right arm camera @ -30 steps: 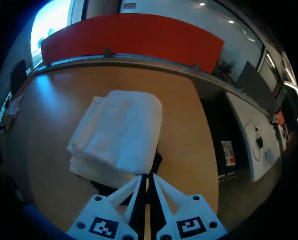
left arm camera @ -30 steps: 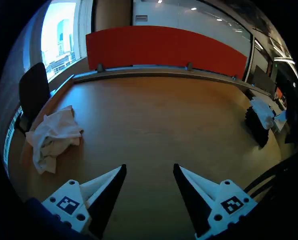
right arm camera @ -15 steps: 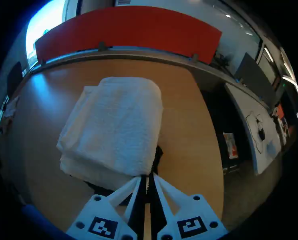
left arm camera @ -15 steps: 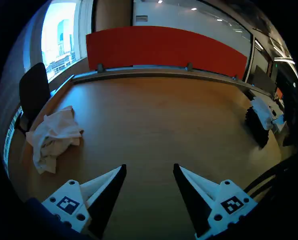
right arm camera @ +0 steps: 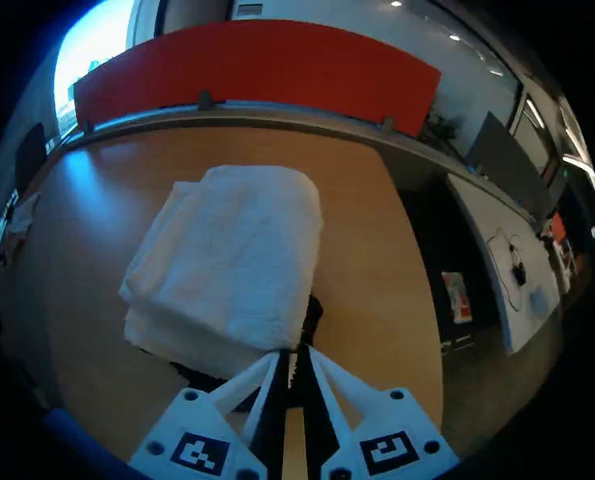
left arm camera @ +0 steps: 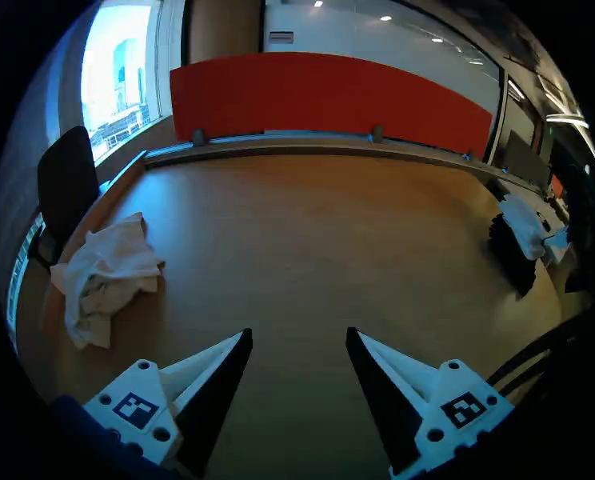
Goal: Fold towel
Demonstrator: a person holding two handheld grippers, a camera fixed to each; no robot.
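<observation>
On right gripper (right arm camera: 291, 358): square-code tags (right arm camera: 196, 454); jaws pinch towel (right arm camera: 229, 248).

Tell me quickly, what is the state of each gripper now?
Left gripper: open, holding nothing.
Right gripper: closed on the folded towel.

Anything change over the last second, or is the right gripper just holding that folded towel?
Barely. The right gripper stays shut on the near edge of the folded towel; its view shifted slightly, the towel looking a little larger half a second ago, then easing back. Nothing grasped or released. The left gripper stays open and still over the table; the crumpled towel has not moved.
</observation>
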